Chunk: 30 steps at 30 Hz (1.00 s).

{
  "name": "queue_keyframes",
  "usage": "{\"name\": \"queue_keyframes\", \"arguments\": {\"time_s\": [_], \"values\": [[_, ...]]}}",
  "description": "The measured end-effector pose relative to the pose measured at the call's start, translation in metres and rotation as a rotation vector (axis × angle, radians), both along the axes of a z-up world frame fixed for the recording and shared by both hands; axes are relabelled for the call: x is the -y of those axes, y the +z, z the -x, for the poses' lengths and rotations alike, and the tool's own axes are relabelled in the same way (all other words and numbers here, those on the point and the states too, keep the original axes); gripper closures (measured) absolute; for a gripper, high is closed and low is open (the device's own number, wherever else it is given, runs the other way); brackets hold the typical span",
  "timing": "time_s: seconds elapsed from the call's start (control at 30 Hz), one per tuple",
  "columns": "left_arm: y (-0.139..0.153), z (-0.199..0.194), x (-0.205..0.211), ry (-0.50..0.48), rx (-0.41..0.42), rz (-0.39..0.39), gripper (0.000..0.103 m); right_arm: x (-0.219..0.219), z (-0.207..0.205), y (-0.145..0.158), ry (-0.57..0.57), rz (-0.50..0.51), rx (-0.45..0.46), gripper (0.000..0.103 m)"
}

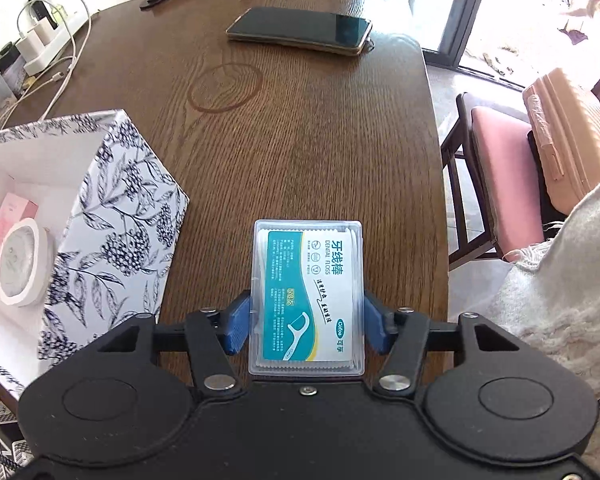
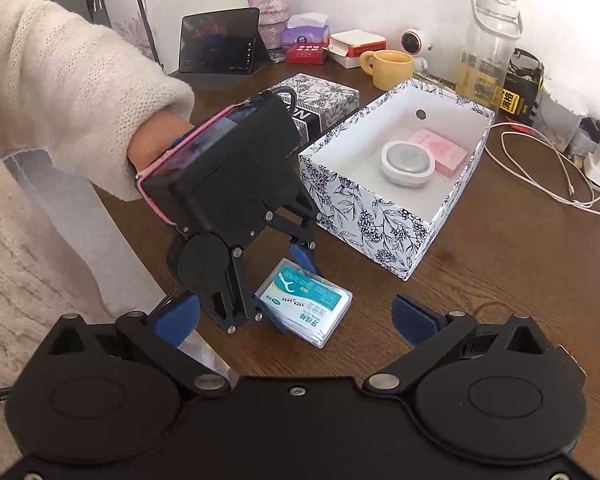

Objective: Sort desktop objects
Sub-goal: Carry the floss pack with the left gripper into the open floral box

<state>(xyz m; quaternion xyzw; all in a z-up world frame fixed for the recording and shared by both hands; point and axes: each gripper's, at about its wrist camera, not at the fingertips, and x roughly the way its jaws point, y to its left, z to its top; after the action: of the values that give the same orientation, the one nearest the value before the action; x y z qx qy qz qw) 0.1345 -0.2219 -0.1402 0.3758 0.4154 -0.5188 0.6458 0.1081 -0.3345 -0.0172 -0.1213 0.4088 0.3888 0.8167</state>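
Observation:
A clear plastic dental floss box [image 1: 307, 300] with a teal and white label sits between the blue pads of my left gripper [image 1: 307, 320], which is shut on it low over the wooden table. In the right wrist view the same floss box [image 2: 305, 303] tilts in the left gripper [image 2: 288, 284], just right of the table's near edge. My right gripper [image 2: 296, 320] hangs open above the table with nothing between its fingers. The floral storage box [image 1: 112, 232] stands open to the left and holds a round white case [image 2: 408, 162] and a pink packet [image 2: 444, 152].
A phone [image 1: 300, 30] lies face up at the far side of the table. The floral lid [image 2: 320, 100], a yellow mug [image 2: 390, 68], a tablet [image 2: 218, 46], a clear jug [image 2: 488, 48] and white cables [image 2: 540, 168] line the wall side. A pink chair [image 1: 500, 184] stands right.

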Motion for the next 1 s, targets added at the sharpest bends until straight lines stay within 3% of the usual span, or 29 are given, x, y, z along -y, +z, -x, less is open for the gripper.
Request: {"name": "queue_keyframes", "arguments": {"time_s": [0.23,0.4,0.5,0.67,0.77,1.0], "values": [[0.088,-0.03,-0.015,0.033,0.05,0.075,0.047,0.007,-0.005,0.013,-0.06,-0.068,0.032,0.0],[0.115,-0.071,-0.012,0.051,0.145,0.053,0.047,0.013,-0.009,0.021,-0.102,-0.116,0.055,0.0],[0.108,-0.101,0.0,0.063,0.144,0.03,0.047,0.016,-0.011,0.027,-0.128,-0.145,0.069,0.0],[0.069,-0.149,0.017,0.087,0.111,-0.034,0.047,0.022,-0.015,0.035,-0.169,-0.19,0.09,0.0],[0.047,-0.17,0.017,0.071,0.091,-0.091,0.047,0.027,-0.015,0.032,-0.2,-0.173,0.065,0.0],[0.013,-0.188,0.016,0.002,-0.018,-0.115,0.047,0.037,-0.026,0.016,-0.292,-0.158,-0.015,0.0]]}}
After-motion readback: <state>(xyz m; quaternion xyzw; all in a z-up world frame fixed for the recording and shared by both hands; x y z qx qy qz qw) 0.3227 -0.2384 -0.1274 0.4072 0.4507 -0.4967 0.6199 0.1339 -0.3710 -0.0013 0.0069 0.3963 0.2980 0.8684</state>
